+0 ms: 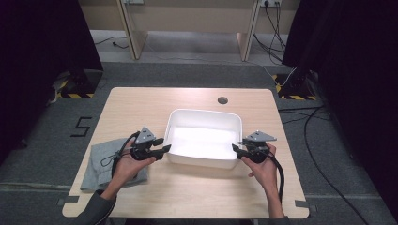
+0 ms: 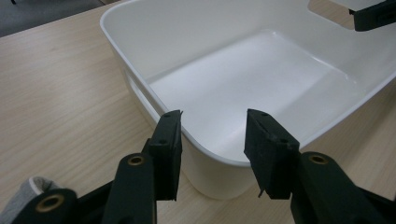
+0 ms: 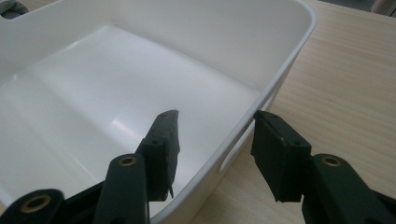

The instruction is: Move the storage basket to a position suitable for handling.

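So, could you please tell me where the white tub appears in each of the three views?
High view: white tub at the table's middle, between both grippers.
Left gripper view: upper right, its near corner wall between the jaws.
Right gripper view: left and centre, its side wall between the jaws.
Shared landmark: the light wooden table.

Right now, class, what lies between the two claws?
The white tub spans the gap in the high view, left claw and right claw straddling its opposite walls.
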A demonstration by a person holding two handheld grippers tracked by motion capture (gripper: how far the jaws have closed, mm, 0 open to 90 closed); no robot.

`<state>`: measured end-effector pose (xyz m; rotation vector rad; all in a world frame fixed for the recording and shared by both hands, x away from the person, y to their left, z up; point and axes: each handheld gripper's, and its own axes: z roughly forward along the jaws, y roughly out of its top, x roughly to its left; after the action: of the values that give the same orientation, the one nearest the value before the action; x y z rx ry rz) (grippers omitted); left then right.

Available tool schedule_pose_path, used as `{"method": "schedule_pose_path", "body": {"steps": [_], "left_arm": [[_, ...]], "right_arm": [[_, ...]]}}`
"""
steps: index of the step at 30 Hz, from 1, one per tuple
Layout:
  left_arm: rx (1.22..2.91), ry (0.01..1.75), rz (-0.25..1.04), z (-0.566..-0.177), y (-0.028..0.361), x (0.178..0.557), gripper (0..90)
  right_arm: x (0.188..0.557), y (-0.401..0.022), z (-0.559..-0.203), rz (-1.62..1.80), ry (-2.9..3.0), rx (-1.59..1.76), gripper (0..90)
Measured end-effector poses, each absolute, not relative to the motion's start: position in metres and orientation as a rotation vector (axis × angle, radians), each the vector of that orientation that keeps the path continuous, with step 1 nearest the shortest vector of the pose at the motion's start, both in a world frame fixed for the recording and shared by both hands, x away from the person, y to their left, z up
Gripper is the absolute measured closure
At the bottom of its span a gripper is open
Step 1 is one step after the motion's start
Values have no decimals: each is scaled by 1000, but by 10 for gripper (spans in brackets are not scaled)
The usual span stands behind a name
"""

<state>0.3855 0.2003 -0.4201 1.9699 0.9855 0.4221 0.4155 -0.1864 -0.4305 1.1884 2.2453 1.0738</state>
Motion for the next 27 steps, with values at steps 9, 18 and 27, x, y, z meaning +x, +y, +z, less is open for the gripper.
{"method": "schedule_pose_path", "body": {"steps": [9,18,27], "left_arm": [[1992,970,466,-419,190,377,553],[1994,974,510,-421,186,378,541],[1988,983,566,-424,182,384,541]], "right_arm": [[422,-192,-431,1054,2235,1172,582],[437,-183,-433,958,2227,1134,599],[451,-185,-436,1029,2198,1176,631]]}}
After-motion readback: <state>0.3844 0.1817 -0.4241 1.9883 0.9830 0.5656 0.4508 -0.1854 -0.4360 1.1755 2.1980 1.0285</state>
